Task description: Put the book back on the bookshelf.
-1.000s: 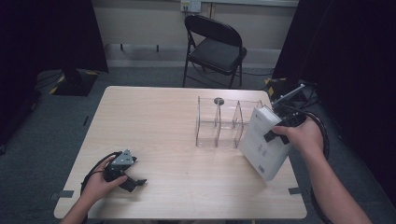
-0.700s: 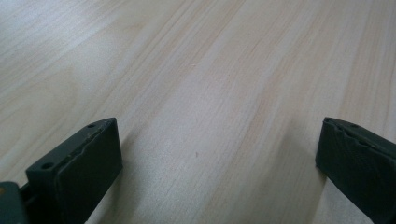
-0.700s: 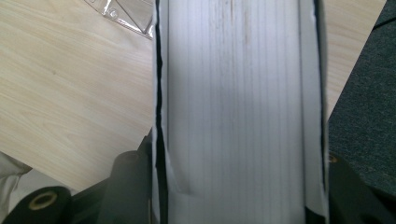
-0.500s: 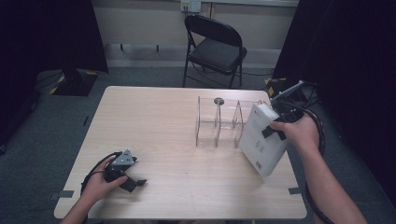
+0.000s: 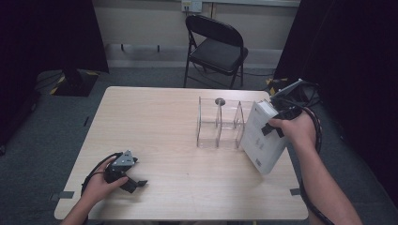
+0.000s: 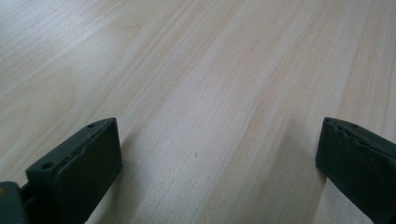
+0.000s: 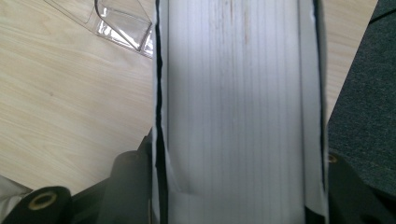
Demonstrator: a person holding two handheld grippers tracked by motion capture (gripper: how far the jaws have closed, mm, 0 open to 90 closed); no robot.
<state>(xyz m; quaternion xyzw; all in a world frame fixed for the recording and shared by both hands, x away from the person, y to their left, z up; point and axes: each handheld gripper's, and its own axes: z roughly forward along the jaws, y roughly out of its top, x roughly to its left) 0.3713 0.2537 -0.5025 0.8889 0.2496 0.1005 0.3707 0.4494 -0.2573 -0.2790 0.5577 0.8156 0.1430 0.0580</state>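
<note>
A thick white book point(image 5: 262, 137) hangs tilted above the table's right edge, its page edges facing the right gripper view point(image 7: 238, 93). My right gripper point(image 5: 273, 128) is shut on it, one jaw on each cover. Just left of the book stands a clear plastic divider rack point(image 5: 219, 124), empty, its corner visible in the right gripper view point(image 7: 122, 26). My left gripper point(image 5: 133, 181) rests on the wooden table point(image 5: 159, 122) at the near left, held by a hand. Its jaws stand wide apart over bare wood point(image 6: 217, 144), with nothing between them.
A black folding chair point(image 5: 218, 47) stands beyond the table's far edge. A small dark round object point(image 5: 219, 101) sits at the rack's far side. Grey carpet point(image 7: 364, 93) lies below the table's right edge. Black curtains hang at both sides.
The book in my right gripper has shifted slightly up and left, closer to the rack. The left gripper has stayed where it was.
</note>
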